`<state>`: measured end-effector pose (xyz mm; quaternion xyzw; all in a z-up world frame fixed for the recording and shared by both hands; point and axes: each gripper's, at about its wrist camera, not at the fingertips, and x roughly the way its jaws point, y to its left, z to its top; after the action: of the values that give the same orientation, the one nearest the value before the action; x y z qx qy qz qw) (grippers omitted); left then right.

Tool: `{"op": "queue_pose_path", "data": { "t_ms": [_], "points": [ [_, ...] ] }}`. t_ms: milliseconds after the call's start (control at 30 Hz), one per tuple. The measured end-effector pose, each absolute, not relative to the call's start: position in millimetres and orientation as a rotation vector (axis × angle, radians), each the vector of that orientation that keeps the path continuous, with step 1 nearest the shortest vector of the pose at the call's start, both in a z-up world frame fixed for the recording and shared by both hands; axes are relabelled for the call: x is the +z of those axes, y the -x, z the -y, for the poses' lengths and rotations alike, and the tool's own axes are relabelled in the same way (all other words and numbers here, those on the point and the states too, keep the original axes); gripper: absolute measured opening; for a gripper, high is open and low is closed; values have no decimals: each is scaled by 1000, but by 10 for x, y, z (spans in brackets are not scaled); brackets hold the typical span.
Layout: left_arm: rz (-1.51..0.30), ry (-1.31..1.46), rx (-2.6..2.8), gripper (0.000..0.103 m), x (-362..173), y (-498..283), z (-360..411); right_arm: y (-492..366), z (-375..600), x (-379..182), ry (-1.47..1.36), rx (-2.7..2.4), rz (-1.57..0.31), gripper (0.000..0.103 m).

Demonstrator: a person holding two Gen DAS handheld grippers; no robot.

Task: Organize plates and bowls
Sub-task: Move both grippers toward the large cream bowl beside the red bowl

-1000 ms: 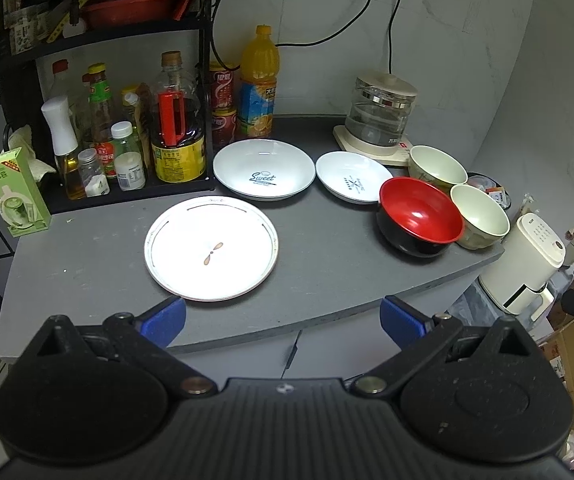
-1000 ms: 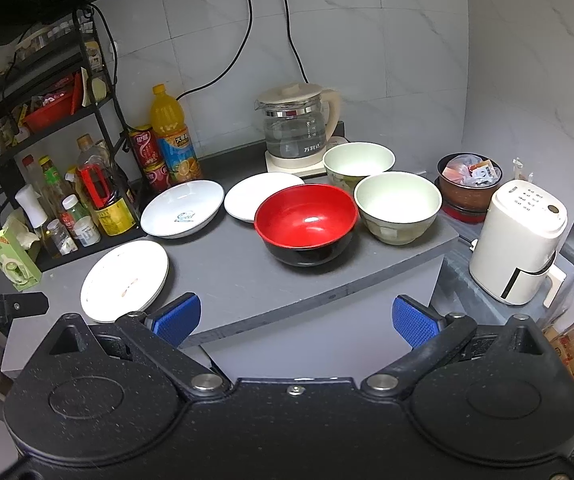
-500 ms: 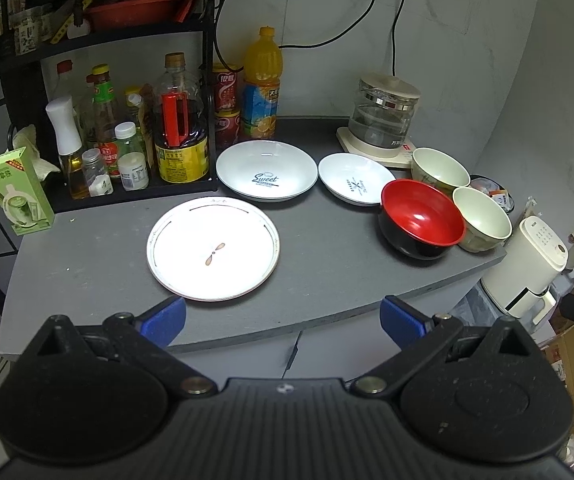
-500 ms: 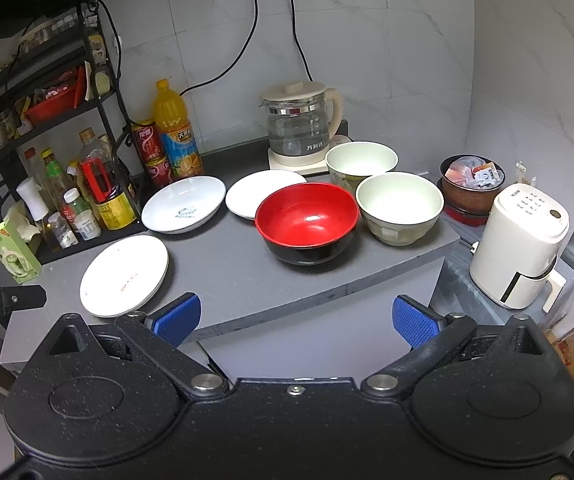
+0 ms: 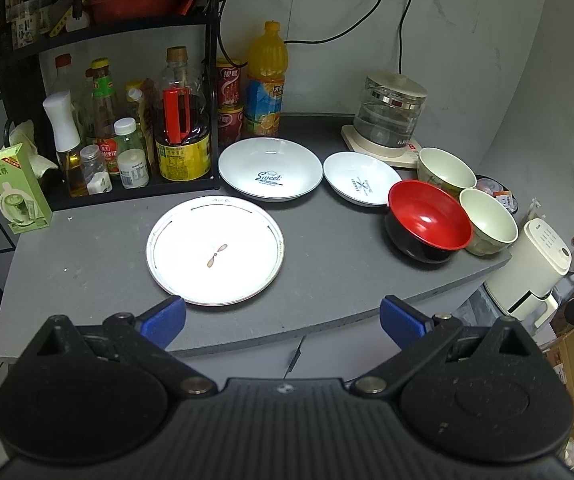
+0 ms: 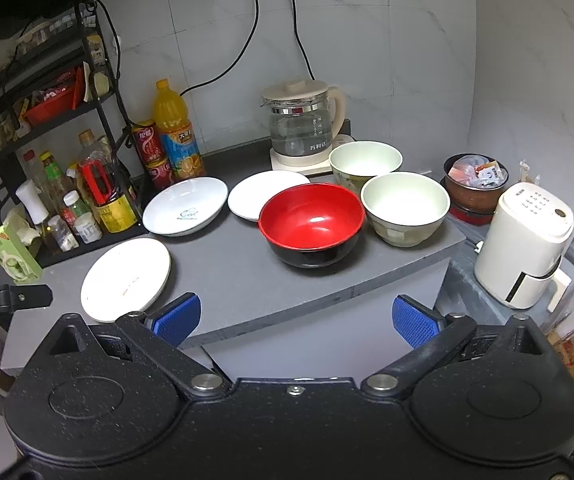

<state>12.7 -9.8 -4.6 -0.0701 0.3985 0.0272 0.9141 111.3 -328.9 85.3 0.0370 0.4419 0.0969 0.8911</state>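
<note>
Plates [image 5: 215, 249] and bowls [image 6: 312, 224] unmoved on table [image 5: 327, 280]; views crept closer; left gripper [image 5: 283, 316] and right gripper [image 6: 295, 316] both open, empty; nothing sorted yet

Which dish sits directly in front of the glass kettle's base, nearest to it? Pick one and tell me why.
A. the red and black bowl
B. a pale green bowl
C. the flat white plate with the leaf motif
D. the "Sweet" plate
B: in the right wrist view, a pale green bowl stands right against the glass kettle base, while the red and black bowl sits nearer the counter edge.
</note>
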Motion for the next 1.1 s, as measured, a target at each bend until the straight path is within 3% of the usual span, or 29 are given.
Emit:
{"op": "queue_pose_path", "data": {
  "t_ms": [1100],
  "points": [
    [-903,68,-105,102,-248,-1980,339,-2361,3287,429,-151,35,-961,103]
  ]
}}
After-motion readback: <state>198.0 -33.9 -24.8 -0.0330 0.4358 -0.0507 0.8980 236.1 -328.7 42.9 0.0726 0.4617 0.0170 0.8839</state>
